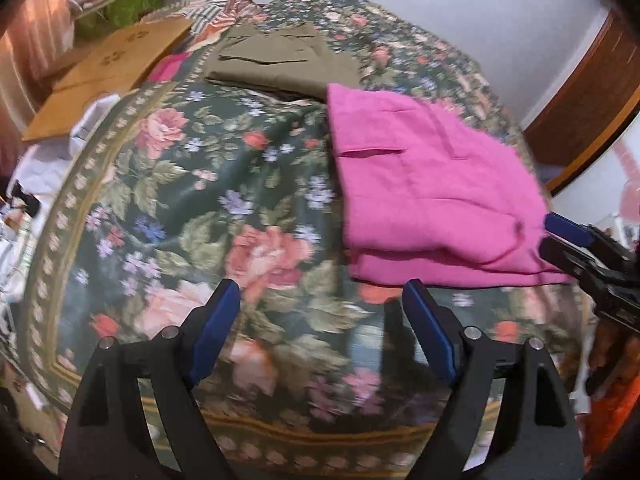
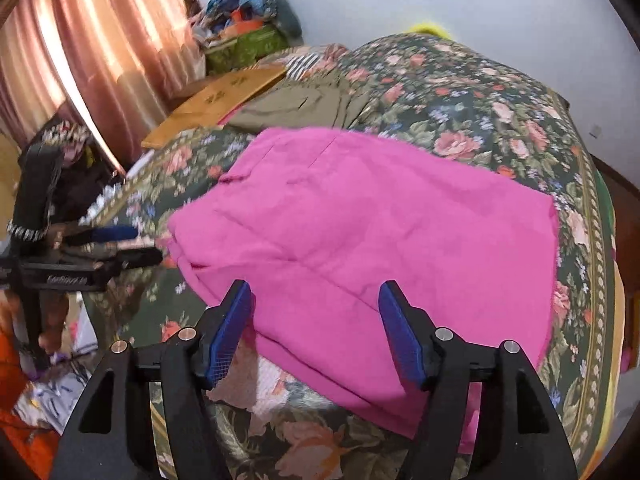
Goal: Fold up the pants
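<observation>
Folded pink pants lie on the floral bed, directly under the open, empty right tongs, while the left tongs, also open and empty, hover beside the pants' left edge.

Bare floral bedspread lies open left of the folded pink pants; olive pants and cardboard crowd the far side.
</observation>
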`<state>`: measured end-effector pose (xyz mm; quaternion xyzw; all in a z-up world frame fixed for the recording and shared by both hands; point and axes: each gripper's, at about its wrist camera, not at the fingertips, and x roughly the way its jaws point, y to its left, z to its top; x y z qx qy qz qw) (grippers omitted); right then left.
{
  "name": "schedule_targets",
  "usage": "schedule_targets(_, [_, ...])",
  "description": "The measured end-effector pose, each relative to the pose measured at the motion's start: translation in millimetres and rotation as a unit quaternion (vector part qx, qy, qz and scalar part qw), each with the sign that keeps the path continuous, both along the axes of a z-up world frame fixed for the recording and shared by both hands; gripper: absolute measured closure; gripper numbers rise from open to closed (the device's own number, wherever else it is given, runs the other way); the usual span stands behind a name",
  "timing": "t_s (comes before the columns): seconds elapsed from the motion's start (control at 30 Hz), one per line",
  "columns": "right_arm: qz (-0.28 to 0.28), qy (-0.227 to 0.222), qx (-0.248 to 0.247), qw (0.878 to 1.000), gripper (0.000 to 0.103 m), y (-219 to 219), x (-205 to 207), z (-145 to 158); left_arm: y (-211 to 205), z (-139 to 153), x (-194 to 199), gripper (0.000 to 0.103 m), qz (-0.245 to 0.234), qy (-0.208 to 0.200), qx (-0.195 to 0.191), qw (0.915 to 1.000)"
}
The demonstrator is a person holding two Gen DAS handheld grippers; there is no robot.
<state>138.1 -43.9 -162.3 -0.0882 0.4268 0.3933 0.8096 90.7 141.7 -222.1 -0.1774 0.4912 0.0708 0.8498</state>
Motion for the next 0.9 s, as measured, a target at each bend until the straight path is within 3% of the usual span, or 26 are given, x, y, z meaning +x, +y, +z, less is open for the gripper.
schedule_targets(0.2, [-0.045, -0.044, -0.001, 0.998, 0.040, -19, 6, 12, -29, -5, 11, 0.019, -0.034, 0.007, -0.067, 0.9971])
schedule_targets(0.47, [-0.065, 0.004, -0.022, 0.998, 0.040, -39, 17, -19, -50, -12, 27, 0.004, -0.051, 0.004, -0.106, 0.9931])
schedule_targets(0.9, [-0.056, 0.010, -0.012, 0.998, 0.039, -43, 17, -23, -25, -12, 51, 0.003, -0.017, -0.033, -0.193, 0.9805])
